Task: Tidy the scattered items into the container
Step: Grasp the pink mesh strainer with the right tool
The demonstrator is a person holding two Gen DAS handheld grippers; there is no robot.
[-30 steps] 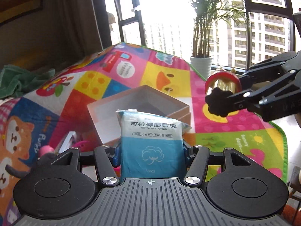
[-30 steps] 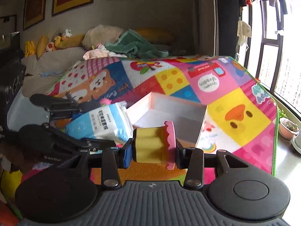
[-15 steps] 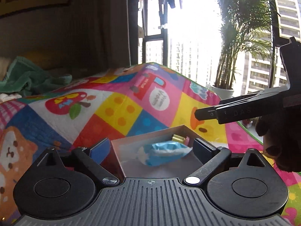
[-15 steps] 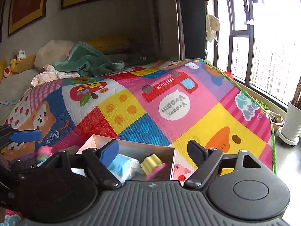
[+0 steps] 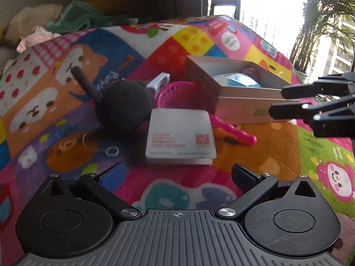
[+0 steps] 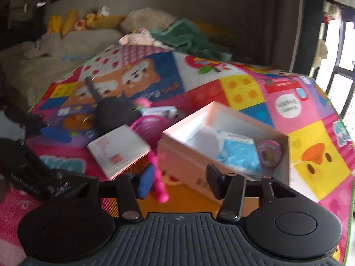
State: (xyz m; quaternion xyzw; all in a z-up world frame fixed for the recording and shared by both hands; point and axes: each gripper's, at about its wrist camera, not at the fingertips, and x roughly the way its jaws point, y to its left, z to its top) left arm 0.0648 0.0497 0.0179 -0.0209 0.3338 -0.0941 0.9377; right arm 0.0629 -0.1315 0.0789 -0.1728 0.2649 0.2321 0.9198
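Observation:
The open pink-white box (image 6: 177, 148) (image 5: 241, 95) sits on the colourful play mat. Inside lie a blue wet-cotton pack (image 6: 238, 149) (image 5: 237, 81) and a small round pink toy (image 6: 269, 153). Outside, left of the box, lie a white flat box with red print (image 5: 180, 140) (image 6: 118, 149), a black plush toy (image 5: 124, 106) (image 6: 113, 113), a pink strainer (image 5: 177, 94) (image 6: 149, 126) with its handle (image 6: 158, 184), and a small white pack (image 5: 158, 82). My left gripper (image 5: 177, 174) is open and empty, facing the white flat box. My right gripper (image 6: 178, 177) is open and empty before the box's near wall.
The play mat (image 5: 66, 71) covers the floor. A sofa with cushions, toys and a green cloth (image 6: 188, 37) stands behind. A window and potted palm (image 5: 321, 17) are at the right. The right gripper's arm (image 5: 315, 108) shows at the left wrist view's right edge.
Both grippers have let go: the wet-cotton pack and the pink-yellow toy now lie in the box. Both grippers have opened, drawn back and turned left toward the scattered items.

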